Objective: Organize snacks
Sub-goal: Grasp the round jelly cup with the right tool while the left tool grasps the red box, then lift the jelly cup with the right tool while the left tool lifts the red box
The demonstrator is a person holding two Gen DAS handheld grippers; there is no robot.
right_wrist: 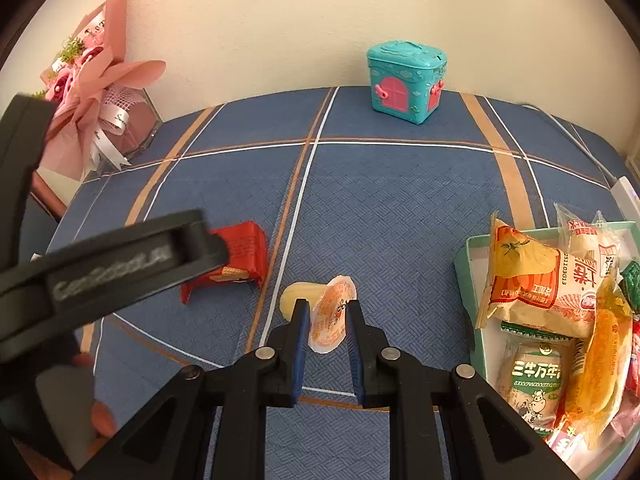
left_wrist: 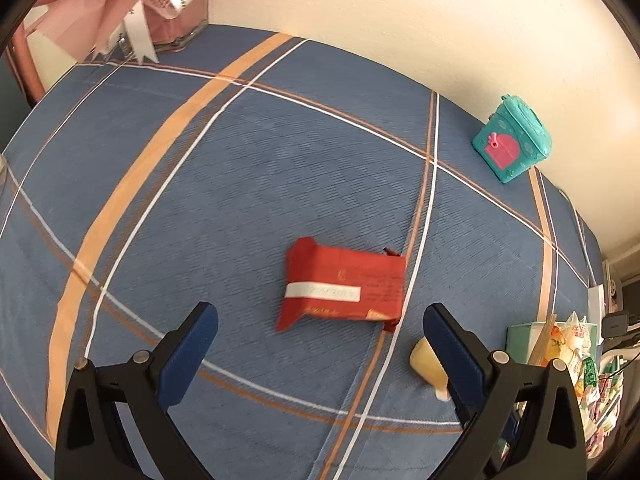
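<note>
1 red wafer pkt, 1 jelly cup – 1 teal toy house

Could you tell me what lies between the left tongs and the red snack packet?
Only bare blue plaid cloth lies between the left tongs and red packet, per the left wrist view.

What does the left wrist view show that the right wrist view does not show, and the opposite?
Only the left wrist view shows the left gripper from behind, jaws wide open above the red snack pack. Only the right wrist view shows the right gripper shut on the jelly cup, the whole snack box, and a hand. Both show the red pack, the jelly cup, the teal toy house, the pink bouquet and the blue plaid cloth.
</note>
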